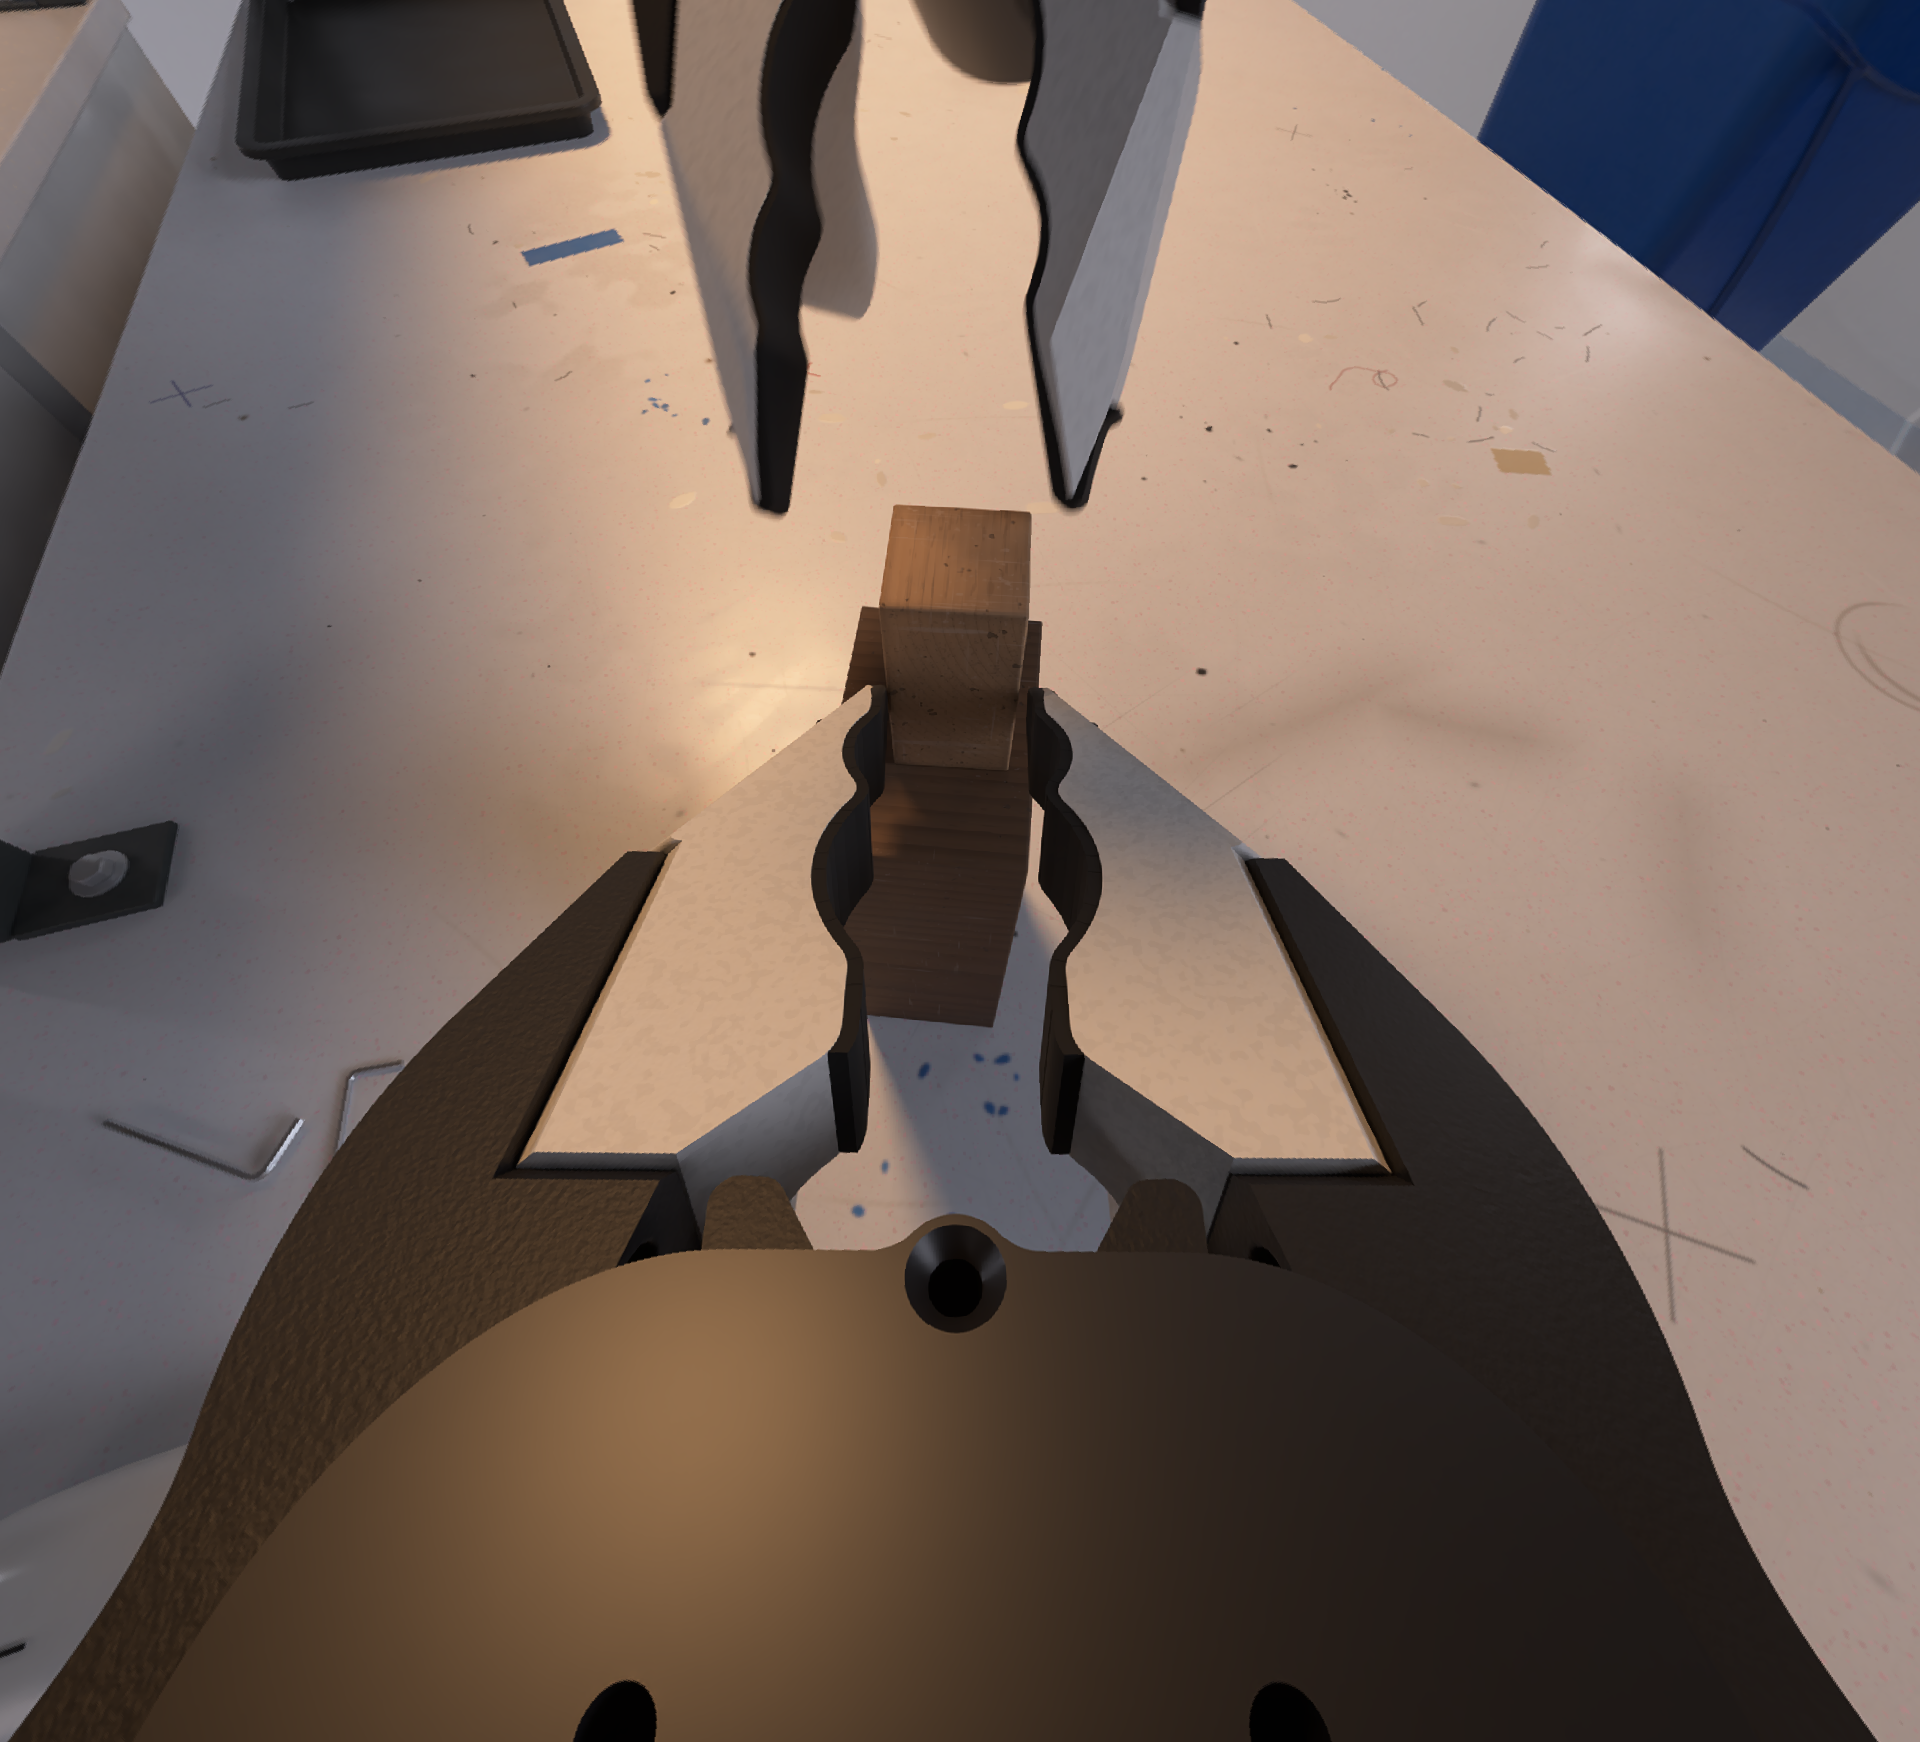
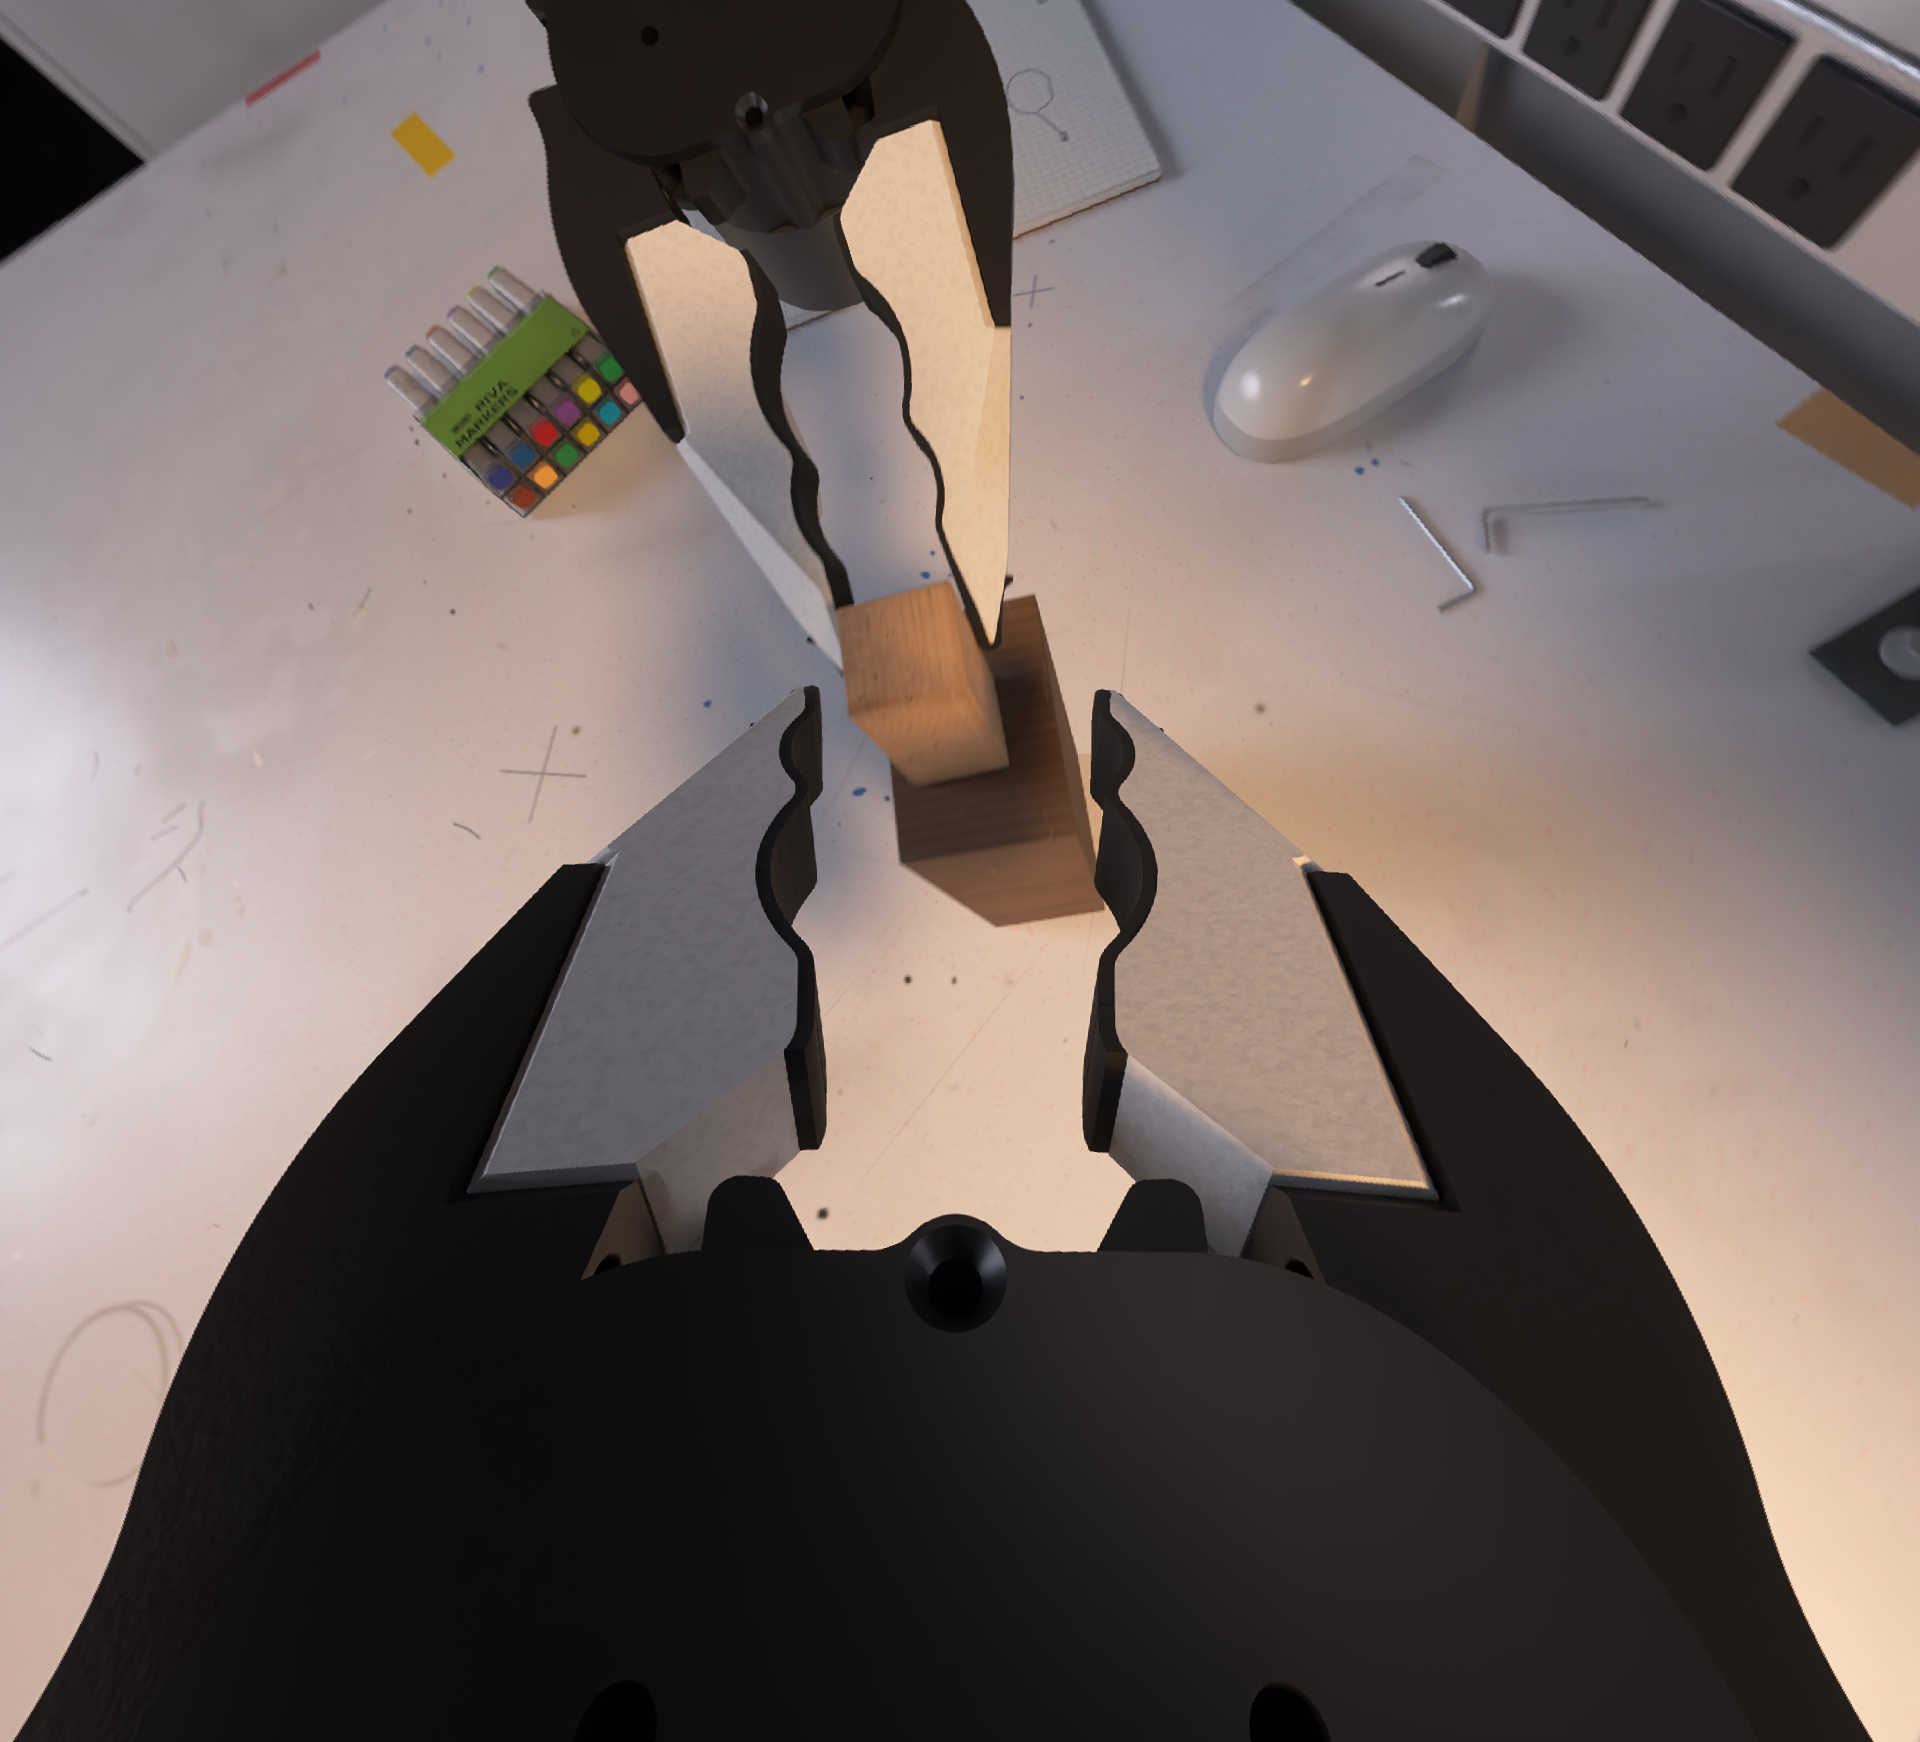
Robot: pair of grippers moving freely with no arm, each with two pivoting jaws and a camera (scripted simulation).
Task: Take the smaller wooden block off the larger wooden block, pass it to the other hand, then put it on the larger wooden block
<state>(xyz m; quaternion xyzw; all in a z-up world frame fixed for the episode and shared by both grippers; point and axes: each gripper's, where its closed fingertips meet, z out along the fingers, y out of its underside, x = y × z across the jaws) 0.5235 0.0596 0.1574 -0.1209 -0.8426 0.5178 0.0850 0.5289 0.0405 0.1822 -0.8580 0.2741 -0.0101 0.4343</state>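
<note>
My left gripper (image 1: 956, 700) is shut on the smaller, light wooden block (image 1: 956, 591) and holds it by its near end, directly over the larger, darker wooden block (image 1: 940, 903) on the table. I cannot tell whether the two blocks touch. My right gripper (image 1: 925, 497) is open and empty, and its fingertips hang just beyond the small block's far end. In the right wrist view my right gripper (image 2: 956, 705) is open in front of the smaller block (image 2: 920, 705), which the left gripper (image 2: 914, 632) pinches from the far side, over the larger block (image 2: 997, 851).
A black tray (image 1: 416, 51) sits at the far left and a blue bin (image 1: 1714, 82) stands off the table's far right. A marker pack (image 2: 520, 404), a white mouse (image 2: 1351, 352), a notepad (image 2: 1070, 92), hex keys (image 2: 1455, 549) and a power strip (image 2: 1662, 30) lie around.
</note>
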